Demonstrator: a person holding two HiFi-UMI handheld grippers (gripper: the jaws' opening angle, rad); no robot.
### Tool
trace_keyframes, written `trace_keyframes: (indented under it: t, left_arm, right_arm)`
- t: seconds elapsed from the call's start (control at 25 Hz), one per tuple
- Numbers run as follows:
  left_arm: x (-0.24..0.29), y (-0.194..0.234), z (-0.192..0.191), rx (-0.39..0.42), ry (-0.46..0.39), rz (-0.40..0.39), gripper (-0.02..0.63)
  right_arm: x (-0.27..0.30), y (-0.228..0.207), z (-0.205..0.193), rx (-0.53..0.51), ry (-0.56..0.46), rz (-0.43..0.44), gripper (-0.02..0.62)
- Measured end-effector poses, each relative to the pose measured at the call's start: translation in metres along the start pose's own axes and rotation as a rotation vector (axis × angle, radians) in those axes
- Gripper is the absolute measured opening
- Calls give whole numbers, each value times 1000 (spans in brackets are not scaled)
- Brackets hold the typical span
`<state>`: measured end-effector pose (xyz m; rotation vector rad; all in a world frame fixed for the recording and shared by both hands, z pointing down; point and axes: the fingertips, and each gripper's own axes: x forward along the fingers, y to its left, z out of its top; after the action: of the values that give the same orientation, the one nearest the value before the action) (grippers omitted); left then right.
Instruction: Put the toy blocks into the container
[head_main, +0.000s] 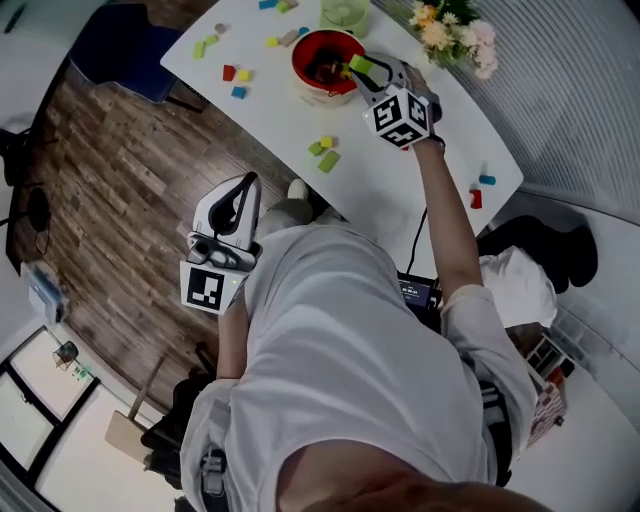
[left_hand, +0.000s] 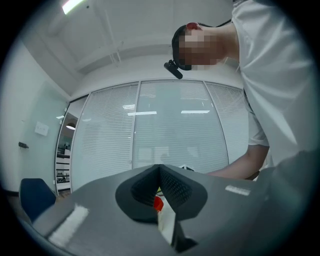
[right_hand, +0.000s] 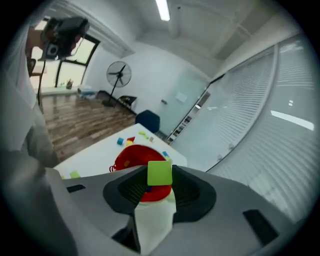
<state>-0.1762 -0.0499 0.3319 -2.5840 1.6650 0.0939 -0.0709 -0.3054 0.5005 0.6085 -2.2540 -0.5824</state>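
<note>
The task is under way but, as I judge it, well short of half done. The round red plastic container stands on the white tabletop. A few small pieces already lie inside it (dim in the head view, orange and blue specks in the right gripper view).

The right tool is clamped on a lime-green square toy block, pinched at the jaw tips. It hangs just over the container's rim, on the side towards the bunch of pale flowers. That block is above the container but not yet let go. It is plain and matte with flat faces and crisp edges, one square face turned to the camera.

The left tool is well apart from the container, off the tabletop's edge and close to the person's body. Its jaw tips meet and I can make out no block in them, only a small red patch low in the gap that I cannot identify.

Many blocks are left:
- A red, yellow and blue trio lies near the container's left.
- A green pair lies near it on the person's side.
- Small green pieces and a yellow, tan and blue scatter lie to its upper left.
- A blue and red pair lies well apart from it, to the right.
</note>
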Motion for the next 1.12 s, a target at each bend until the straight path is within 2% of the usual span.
trace_keyframes:
  t: [0.16,0.24,0.32,0.36,0.44,0.52,0.64,0.8,0.88,1.0,1.12]
  left_arm:
    - [-12,6,-3,3,3,44,-5]
    - [-14,6,-3,2,0,51,-5]
    - [-15,6,-1,0,-3,52,-5]
    - [-15,6,0,1,-4,50,-5]
    - [-17,4,3,14,-11,42,-5]
    - [-19,1,5,32,-19,21,-5]
    - [-12,-5,3,29,-19,-19,-5]
    - [4,-18,-1,20,-9,-87,-5]
    - [14,-29,-1,22,-7,-132,-5]
    - [27,-44,-1,25,-8,-194,-5]
    - [39,-57,-2,26,-10,-241,-5]
  right_arm:
    - [72,32,-19,-238,233,197,149]
    - [93,45,-27,-291,312,273,149]
    - [104,52,-28,-266,357,325,170]
    - [107,54,-25,-230,362,341,205]
    - [106,52,-10,-122,320,342,222]
    - [95,44,8,33,215,305,238]
    - [58,23,23,272,-3,198,262]
    - [-11,4,28,520,-268,49,307]
    - [-50,-3,22,604,-339,-26,342]
    - [-115,-14,-1,692,-405,-191,347]
    - [-172,-15,-63,807,-367,-379,337]
